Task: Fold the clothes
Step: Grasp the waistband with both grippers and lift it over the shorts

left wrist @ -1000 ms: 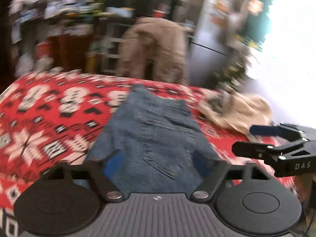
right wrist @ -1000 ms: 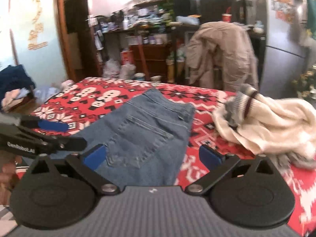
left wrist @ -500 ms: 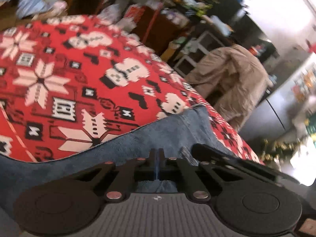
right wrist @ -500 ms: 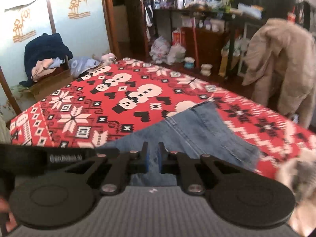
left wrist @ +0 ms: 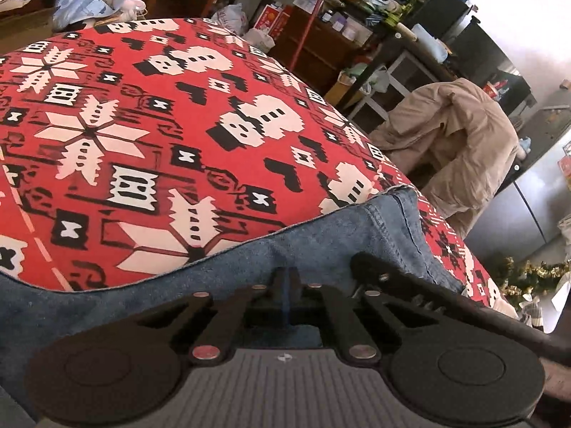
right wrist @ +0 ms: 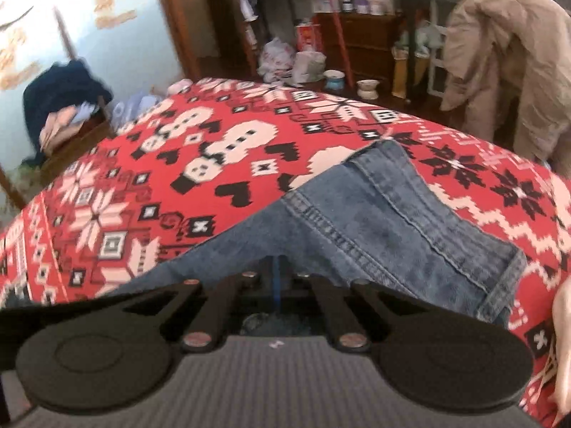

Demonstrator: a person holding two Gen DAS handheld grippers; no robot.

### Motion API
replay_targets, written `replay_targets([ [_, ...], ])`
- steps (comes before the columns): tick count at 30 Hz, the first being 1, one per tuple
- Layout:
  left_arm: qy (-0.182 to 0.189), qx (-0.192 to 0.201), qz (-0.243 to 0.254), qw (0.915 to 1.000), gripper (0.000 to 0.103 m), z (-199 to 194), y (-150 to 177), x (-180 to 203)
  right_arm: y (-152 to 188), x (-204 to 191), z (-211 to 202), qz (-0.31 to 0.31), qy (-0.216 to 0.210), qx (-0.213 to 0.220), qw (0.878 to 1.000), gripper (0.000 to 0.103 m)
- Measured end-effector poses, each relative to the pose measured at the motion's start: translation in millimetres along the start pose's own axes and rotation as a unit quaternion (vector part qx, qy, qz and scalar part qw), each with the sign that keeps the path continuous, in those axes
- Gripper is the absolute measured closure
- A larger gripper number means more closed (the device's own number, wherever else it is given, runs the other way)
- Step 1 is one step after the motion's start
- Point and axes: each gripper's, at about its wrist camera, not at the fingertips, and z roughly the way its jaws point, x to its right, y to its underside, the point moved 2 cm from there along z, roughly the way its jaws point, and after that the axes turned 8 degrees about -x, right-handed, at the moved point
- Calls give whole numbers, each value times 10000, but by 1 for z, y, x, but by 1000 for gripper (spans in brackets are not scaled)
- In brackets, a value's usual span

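The left gripper [left wrist: 285,278] is clenched on the denim of the jeans [left wrist: 321,246], its two blue-lined fingers pressed together with cloth pinched between them. A second ago those fingers stood apart above the flat garment; half a second ago they were already together. The right gripper [right wrist: 276,267] is likewise clamped on the jeans [right wrist: 374,221], and its jaws have just been closing: they were wide a second ago and nearly shut half a second ago. No writing can be read on either tool now; the white lettering seen earlier on the neighbouring gripper's arm is out of sight or too dark.

Ahead of each claw the denim rises in a peaked fold, its stitched waistband and seams turned up, where earlier it lay spread with a back pocket showing. Beyond the fold stretches the red patterned blanket [left wrist: 150,114] with white snowmen, snowflakes and black hearts. Farther off, to the right of both claws, a tan coat [left wrist: 460,142] hangs over furniture, and cluttered shelves [right wrist: 339,7] stand behind; a red carton there bears print too small to read.
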Motion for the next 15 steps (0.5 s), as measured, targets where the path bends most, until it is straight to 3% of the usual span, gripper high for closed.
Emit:
replay_targets([
  [2,51,-43,-72,10000,100,0,-2,-3,-1,7,-6,301,-35,75,9995,103],
  [4,57,-64,-85,9999,100,-1,-3,-3,0,16,-12,380,343,111,9986,103],
  [7,-18,-60,16,10000,100,-2,-2,0,5,36,-17,812,135,35,9966,103],
  [15,-50,-135,256,9996,100,-10,-3,-1,9,29,-14,214,613,-212,9977,103],
])
